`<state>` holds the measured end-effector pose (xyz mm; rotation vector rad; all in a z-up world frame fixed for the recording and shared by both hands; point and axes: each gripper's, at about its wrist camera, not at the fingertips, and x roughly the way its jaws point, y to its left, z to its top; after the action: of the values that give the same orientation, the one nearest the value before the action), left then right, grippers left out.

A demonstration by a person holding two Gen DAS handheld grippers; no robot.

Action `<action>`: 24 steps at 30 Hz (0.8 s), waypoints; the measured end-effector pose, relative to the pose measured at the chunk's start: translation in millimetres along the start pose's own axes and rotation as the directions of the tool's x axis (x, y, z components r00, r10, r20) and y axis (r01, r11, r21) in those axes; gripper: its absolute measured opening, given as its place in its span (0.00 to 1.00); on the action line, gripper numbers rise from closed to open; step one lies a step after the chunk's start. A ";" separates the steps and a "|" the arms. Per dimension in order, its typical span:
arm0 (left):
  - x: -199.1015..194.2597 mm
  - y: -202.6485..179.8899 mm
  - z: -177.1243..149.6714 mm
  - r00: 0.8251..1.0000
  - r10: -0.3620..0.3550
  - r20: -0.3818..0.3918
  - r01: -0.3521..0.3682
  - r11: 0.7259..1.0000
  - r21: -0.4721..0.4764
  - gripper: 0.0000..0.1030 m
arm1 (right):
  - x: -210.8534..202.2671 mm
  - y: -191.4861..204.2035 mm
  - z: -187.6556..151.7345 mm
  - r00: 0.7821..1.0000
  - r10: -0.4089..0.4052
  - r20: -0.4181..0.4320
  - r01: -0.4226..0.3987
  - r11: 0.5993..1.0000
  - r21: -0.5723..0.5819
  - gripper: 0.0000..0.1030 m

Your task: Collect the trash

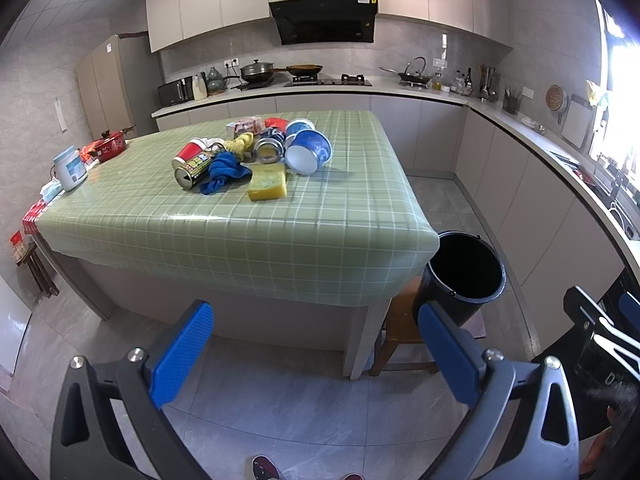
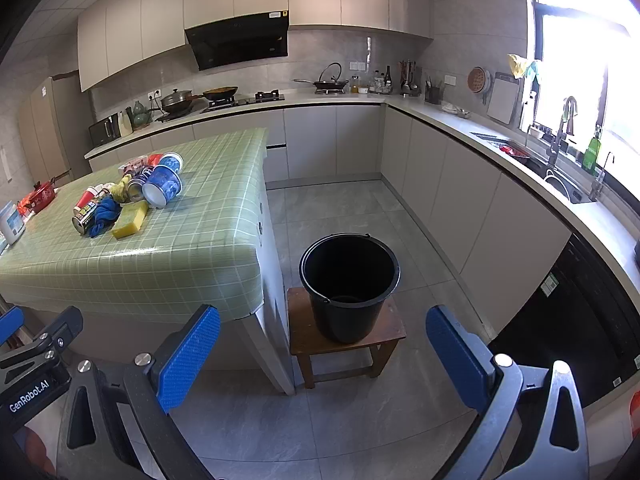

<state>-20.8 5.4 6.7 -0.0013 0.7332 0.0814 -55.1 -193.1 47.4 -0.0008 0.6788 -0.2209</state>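
Observation:
A heap of trash lies on the green checked table (image 1: 240, 232): a tipped drink can (image 1: 192, 169), a red cup (image 1: 189, 151), a blue cloth (image 1: 224, 172), a yellow sponge (image 1: 267, 183), a blue-and-white paper bowl (image 1: 308, 152) and an open tin (image 1: 269, 150). The same heap shows in the right wrist view, with the bowl (image 2: 162, 186) and sponge (image 2: 130, 220). An empty black bucket (image 2: 349, 284) stands on a small wooden stool (image 2: 304, 332) beside the table corner. My left gripper (image 1: 316, 356) is open, short of the table. My right gripper (image 2: 324, 358) is open before the bucket.
A white jar (image 1: 70, 168) and a red pot (image 1: 110, 148) sit at the table's left edge. Kitchen counters (image 2: 480, 128) with stove, pans and sink run along the back and right walls. Grey tiled floor (image 2: 340, 208) lies between table and cabinets. A shoe (image 1: 264, 468) shows below.

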 end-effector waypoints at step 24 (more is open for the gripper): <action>20.7 47.5 7.7 0.999 0.028 -0.026 -0.029 0.999 -0.032 1.00 | 11.8 39.1 2.5 1.000 0.025 -0.013 -0.026 1.000 -0.009 1.00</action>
<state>-3.9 54.5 -0.1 -0.0226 0.7571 0.1205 -36.7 -157.5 39.1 0.0001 0.6925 -0.1933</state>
